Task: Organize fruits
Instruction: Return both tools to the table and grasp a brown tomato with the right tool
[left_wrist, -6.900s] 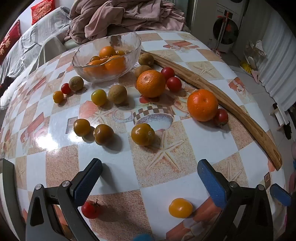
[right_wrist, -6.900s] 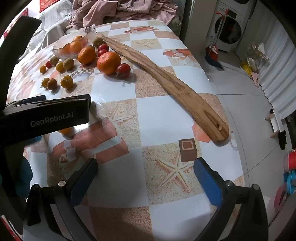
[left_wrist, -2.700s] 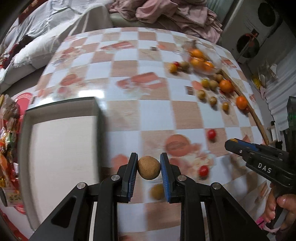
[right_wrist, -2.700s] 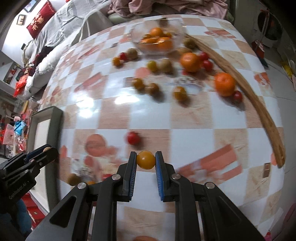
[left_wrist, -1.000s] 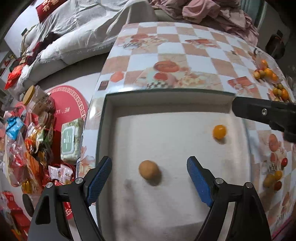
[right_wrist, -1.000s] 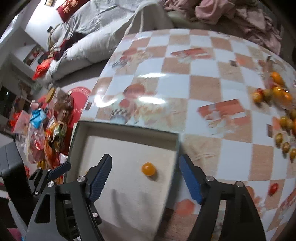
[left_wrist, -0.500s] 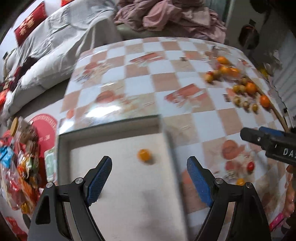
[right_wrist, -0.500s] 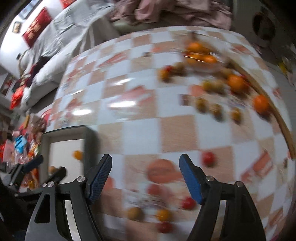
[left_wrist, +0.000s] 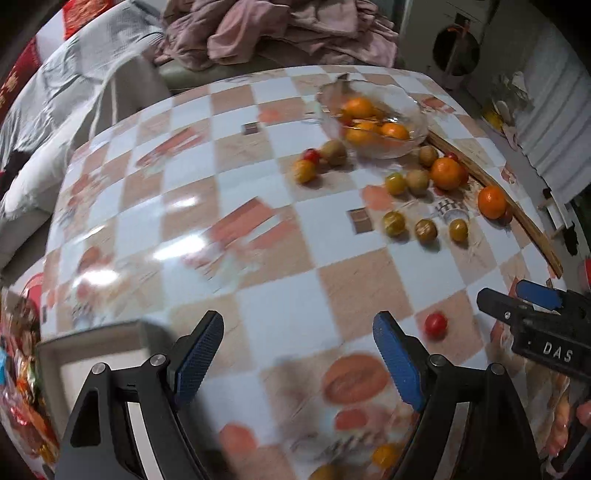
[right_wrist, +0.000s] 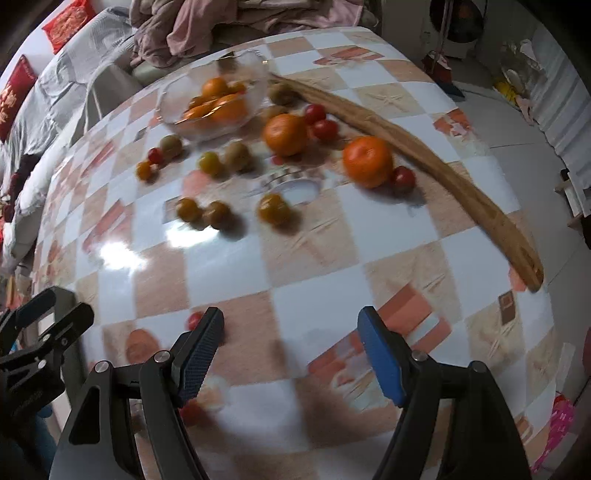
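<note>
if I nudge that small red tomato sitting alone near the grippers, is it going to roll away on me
Probably yes. The small red tomato looks round and sits on a glossy table with nothing beside it, so it would likely roll freely. It looks light, and its skin seems smooth, so the open left gripper may need a centred, gentle squeeze.

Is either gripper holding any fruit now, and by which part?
Nothing is held. The left gripper and the right gripper both have open, empty jaws above the table.

Left wrist: steeply down over table's (left_wrist: 280, 288) near edge; faces fruit bowl (left_wrist: 373, 122)
Right wrist: same tilt, nearer the bowl (right_wrist: 214, 99)
Shared: bowl, scattered fruit
</note>
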